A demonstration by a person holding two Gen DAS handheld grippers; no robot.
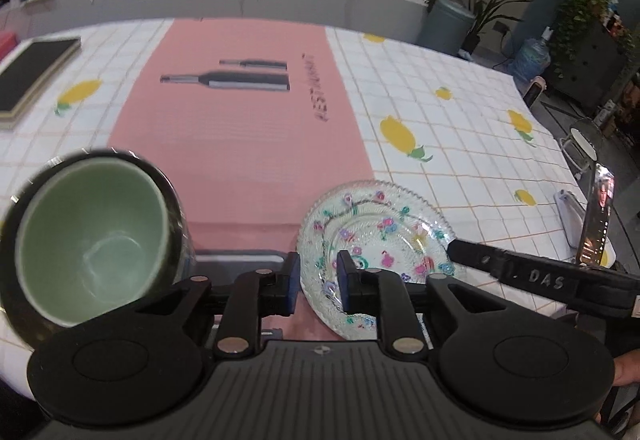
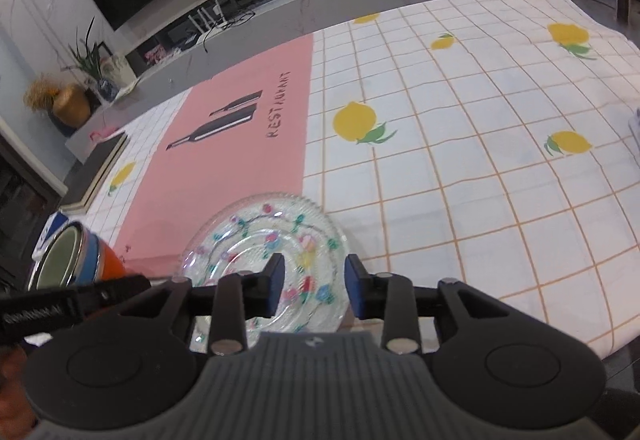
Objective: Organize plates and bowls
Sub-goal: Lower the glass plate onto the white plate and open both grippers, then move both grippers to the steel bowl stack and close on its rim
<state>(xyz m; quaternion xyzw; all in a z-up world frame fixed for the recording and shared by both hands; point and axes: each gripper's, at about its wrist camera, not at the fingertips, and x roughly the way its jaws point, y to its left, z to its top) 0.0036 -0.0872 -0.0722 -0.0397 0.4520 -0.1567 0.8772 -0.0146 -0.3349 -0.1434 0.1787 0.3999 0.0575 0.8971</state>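
A clear glass plate (image 1: pixel 376 236) with painted flowers lies on the table at the pink mat's near right corner; it also shows in the right wrist view (image 2: pixel 264 240). A stack of bowls (image 1: pixel 88 236), the top one green inside, stands to its left and shows at the left edge of the right wrist view (image 2: pixel 76 260). My left gripper (image 1: pixel 318 282) is open, its right finger over the plate's near left rim. My right gripper (image 2: pixel 314 290) is open above the plate's near right part and holds nothing.
A pink mat (image 1: pixel 240 128) lies on the white lemon-print tablecloth (image 2: pixel 460 160). A black framed board (image 1: pixel 32 76) lies at the far left. A phone on a stand (image 1: pixel 598 216) is at the right table edge. The right gripper's finger (image 1: pixel 520 272) reaches in from the right.
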